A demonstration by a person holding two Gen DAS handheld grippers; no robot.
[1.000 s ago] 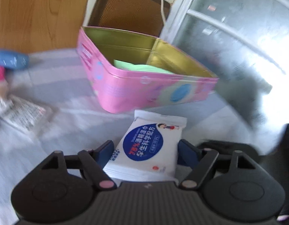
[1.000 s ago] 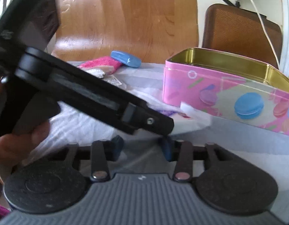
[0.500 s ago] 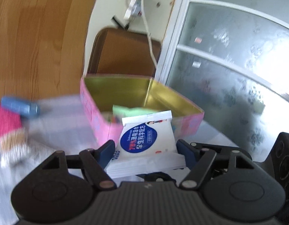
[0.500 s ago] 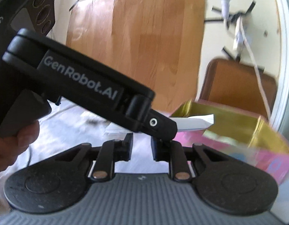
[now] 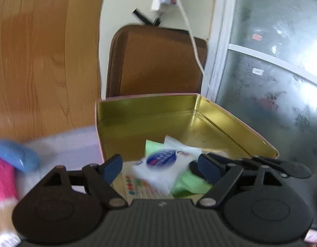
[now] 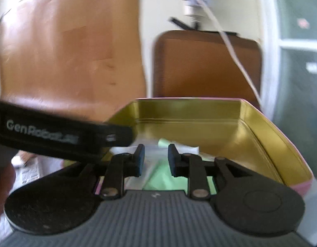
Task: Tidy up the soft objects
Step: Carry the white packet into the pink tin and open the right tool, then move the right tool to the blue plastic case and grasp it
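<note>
A pink tin with a gold inside (image 5: 150, 113) stands open on the table; it also shows in the right wrist view (image 6: 199, 119). My left gripper (image 5: 160, 168) is open above the tin. The white wipes pack with a blue oval label (image 5: 166, 164) is blurred, loose between the fingers, over a green pack (image 5: 189, 183) inside the tin. My right gripper (image 6: 155, 160) is open with a narrow gap over the tin, above the green pack (image 6: 158, 177). The left gripper's black body (image 6: 55, 135) crosses the right wrist view.
A blue oval object (image 5: 16, 158) and a pink cloth (image 5: 2, 177) lie on the table left of the tin. A brown chair back (image 5: 156, 61) stands behind the tin. A white cable (image 5: 193, 41) hangs down the wall. A frosted glass door (image 5: 271, 72) is on the right.
My left gripper carried the wipes pack up and over the tin, then opened; the pack has dropped free. My right gripper also moved over the tin.
</note>
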